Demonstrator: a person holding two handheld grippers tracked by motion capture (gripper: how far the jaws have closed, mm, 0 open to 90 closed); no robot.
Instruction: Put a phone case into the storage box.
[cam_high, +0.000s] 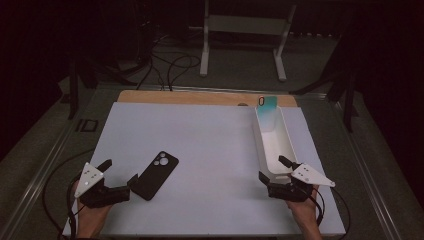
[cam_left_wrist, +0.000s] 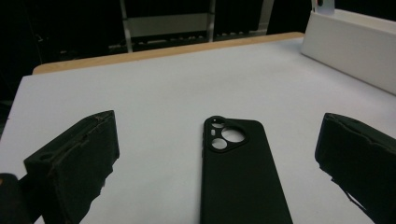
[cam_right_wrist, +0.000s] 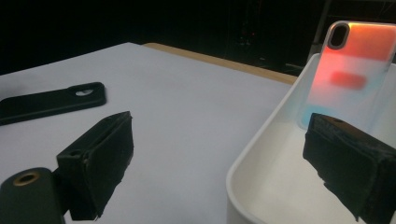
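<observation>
The black phone case (cam_high: 156, 174) lies flat on the table (cam_high: 210, 150), long axis near-left to far-right, camera cutout at the far end. The left hand-held gripper (cam_high: 120, 176) stands wide open and holds nothing, the case's near end between its jaws; the right hand-held gripper (cam_high: 272, 169) gapes across the white tray (cam_high: 270, 145) wall.

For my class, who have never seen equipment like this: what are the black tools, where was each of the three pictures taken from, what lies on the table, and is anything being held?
A person holds a two-jaw hand tool in each hand: the left gripper and the right gripper. The high view looks down from above; the other two cameras ride on the grippers, looking along their jaws. On the white table lie a black phone case and a long white tray, with a translucent coloured phone case leaning at its far end. Nothing is held: both grippers are open, the right one straddling the tray's near wall.
</observation>
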